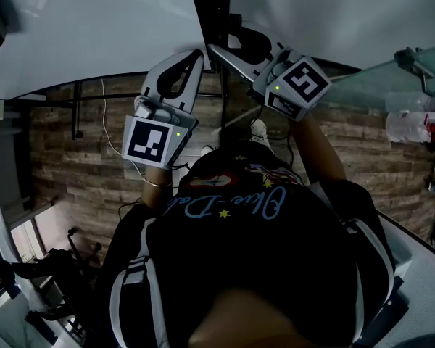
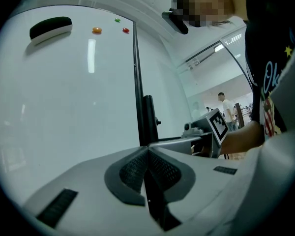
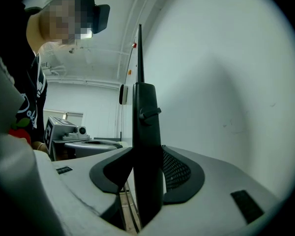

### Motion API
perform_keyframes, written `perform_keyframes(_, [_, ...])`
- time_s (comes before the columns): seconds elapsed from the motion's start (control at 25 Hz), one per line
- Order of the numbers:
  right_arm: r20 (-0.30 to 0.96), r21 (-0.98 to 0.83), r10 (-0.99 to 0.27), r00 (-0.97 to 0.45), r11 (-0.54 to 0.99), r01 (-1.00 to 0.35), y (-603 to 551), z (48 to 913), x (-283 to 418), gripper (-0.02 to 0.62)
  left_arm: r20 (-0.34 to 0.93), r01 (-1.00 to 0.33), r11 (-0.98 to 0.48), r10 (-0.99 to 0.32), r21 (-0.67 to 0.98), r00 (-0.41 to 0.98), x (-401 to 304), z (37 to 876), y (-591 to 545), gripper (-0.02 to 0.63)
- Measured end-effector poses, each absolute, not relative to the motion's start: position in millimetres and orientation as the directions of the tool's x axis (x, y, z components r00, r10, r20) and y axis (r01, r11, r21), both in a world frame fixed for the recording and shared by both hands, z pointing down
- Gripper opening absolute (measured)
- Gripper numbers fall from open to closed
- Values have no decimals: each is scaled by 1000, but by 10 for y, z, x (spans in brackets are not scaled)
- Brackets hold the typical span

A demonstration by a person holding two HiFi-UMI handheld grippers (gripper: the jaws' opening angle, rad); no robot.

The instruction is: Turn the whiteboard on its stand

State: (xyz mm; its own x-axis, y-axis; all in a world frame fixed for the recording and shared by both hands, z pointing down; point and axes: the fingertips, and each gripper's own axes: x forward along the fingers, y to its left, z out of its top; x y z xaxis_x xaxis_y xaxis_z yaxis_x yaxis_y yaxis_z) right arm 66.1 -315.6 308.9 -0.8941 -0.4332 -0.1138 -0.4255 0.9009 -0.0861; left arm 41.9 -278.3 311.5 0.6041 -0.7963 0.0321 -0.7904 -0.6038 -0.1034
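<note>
The whiteboard (image 1: 94, 27) stands edge-on in front of me, its black edge frame (image 1: 200, 20) running down the middle of the head view. My left gripper (image 1: 198, 55) is shut on that edge from the left side. In the left gripper view the pads meet on the thin frame (image 2: 136, 82) at my left gripper (image 2: 146, 154), and a black eraser (image 2: 51, 28) and small magnets (image 2: 97, 30) stick to the board face. My right gripper (image 1: 216, 48) is shut on the same edge just to the right. The right gripper view shows the black bar (image 3: 146, 132) clamped in my right gripper (image 3: 147, 166).
Wood-plank floor (image 1: 80, 165) lies below, with the stand's black base bars (image 1: 76, 107) and a thin cable (image 1: 110, 140). A glass table (image 1: 380, 78) with a plastic bottle (image 1: 409, 125) is at the right. A person (image 2: 227, 106) stands far off in the room.
</note>
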Motion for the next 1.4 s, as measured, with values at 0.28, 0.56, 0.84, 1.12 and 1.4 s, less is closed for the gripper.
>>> perform_keyframes(0.28, [-120, -98, -465, -877, 885, -456, -3186, 2991, 640, 176, 25, -770, -630, -775, -97, 631, 354, 3035, -2779, 17])
perform_keyframes(0.56, [-121, -86, -489, -864, 872, -482, -3013, 3083, 612, 178, 29, -739, -666, -744, -101, 667, 278, 3125, -2600, 17])
perform_keyframes(0.84, [-107, -66, -509, -854, 861, -505, -2893, 3107, 546, 179, 38, -719, -688, -724, -98, 688, 270, 3197, -2476, 17])
perform_keyframes(1.12, [-85, -66, -504, -860, 864, -500, -2830, 3106, 493, 179, 41, -755, -645, -763, -115, 645, 290, 3213, -2459, 17])
perform_keyframes(1.4, [-85, -53, -504, -859, 864, -501, -2836, 3101, 487, 179, 87, -784, -612, -791, -99, 606, 388, 3336, -2477, 15])
